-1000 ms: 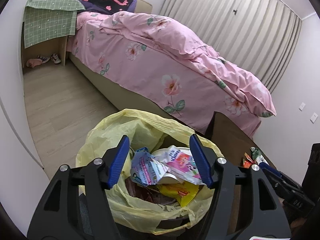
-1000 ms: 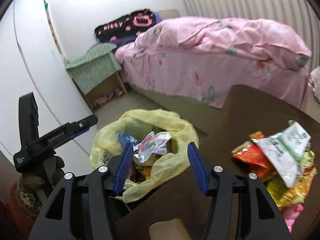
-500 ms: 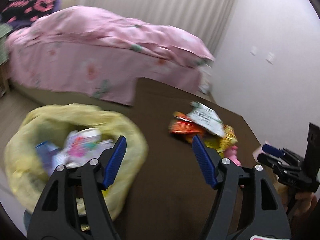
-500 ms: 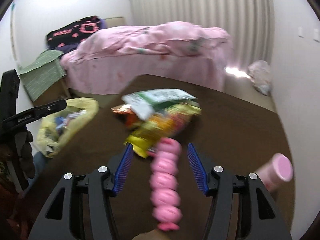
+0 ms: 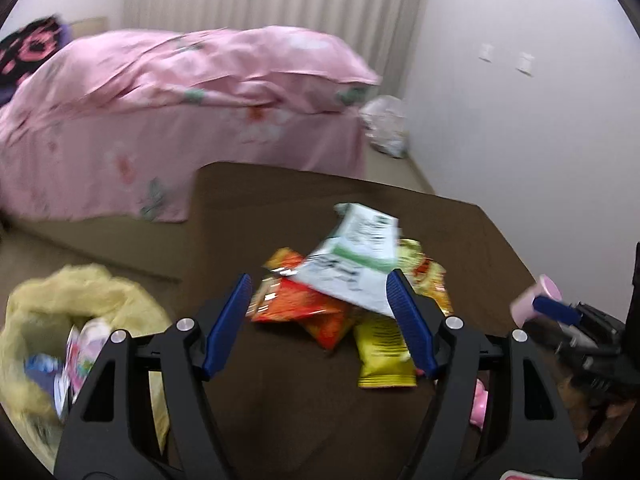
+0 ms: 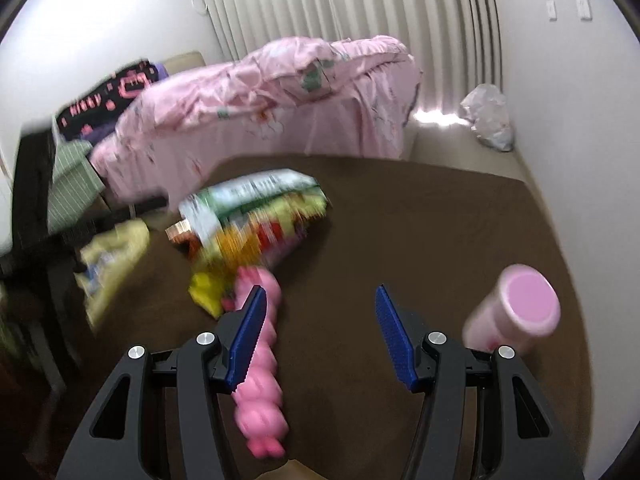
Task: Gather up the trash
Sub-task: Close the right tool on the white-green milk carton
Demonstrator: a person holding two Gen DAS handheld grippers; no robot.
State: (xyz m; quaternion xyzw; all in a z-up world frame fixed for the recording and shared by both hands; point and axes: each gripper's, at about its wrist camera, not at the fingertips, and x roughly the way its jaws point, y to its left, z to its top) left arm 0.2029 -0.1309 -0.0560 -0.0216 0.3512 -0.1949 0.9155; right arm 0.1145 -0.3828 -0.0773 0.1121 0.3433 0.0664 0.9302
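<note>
A pile of snack wrappers lies on the brown table [image 5: 280, 400]: a white-green packet [image 5: 356, 256] on top, an orange one [image 5: 304, 308] and a yellow one [image 5: 380, 356]. My left gripper [image 5: 319, 280] hovers just before the pile, open, with nothing between its blue pads. The yellow trash bag [image 5: 72, 312], holding wrappers, hangs below the table's left edge. My right gripper [image 6: 320, 292] is open over bare tabletop, between a pink twisted toy [image 6: 260, 392] and a tipped pink cup [image 6: 516, 308]. The wrapper pile [image 6: 256, 216] lies ahead of it to the left.
A bed with a pink floral cover [image 5: 180, 92] stands beyond the table. A crumpled white bag [image 5: 386, 128] sits on the floor by the right wall. Curtains hang at the back. The right gripper [image 5: 560, 308] shows at the right edge of the left wrist view.
Both grippers swung right, away from the yellow bag and over the table. The wrapper pile now lies before the left gripper. The toy and cup came into the right wrist view.
</note>
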